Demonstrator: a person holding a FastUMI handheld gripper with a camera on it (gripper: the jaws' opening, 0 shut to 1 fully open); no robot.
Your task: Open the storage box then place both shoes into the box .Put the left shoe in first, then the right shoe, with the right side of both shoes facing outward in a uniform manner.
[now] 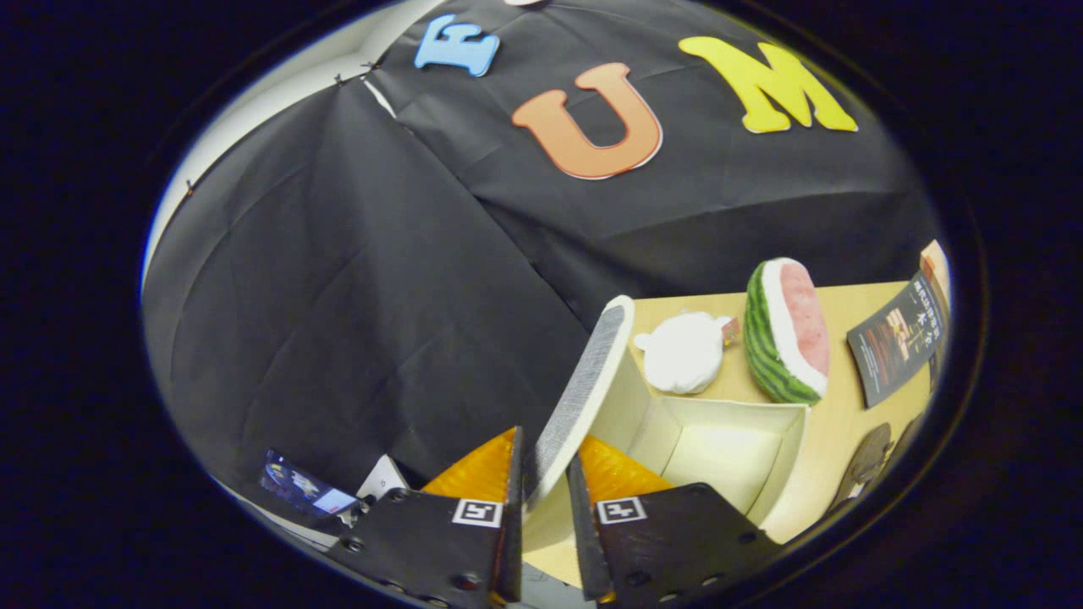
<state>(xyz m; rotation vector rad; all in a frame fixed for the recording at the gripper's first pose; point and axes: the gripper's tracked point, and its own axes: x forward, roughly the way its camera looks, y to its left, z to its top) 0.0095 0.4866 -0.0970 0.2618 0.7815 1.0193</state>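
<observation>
Your tool [546, 499] has its fingers narrowed onto the raised lid [579, 393] of the storage box [728, 448], which stands open and empty on the worktop [846, 406]. You're in the opening step; next, I judge, release the lid and fetch the left shoe

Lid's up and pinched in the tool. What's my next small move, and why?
Probably swing the lid a little further back, then release. The tool is shut on its edge, it stands roughly upright, and the box is open and empty. A dark shoe waits beyond the box.
</observation>
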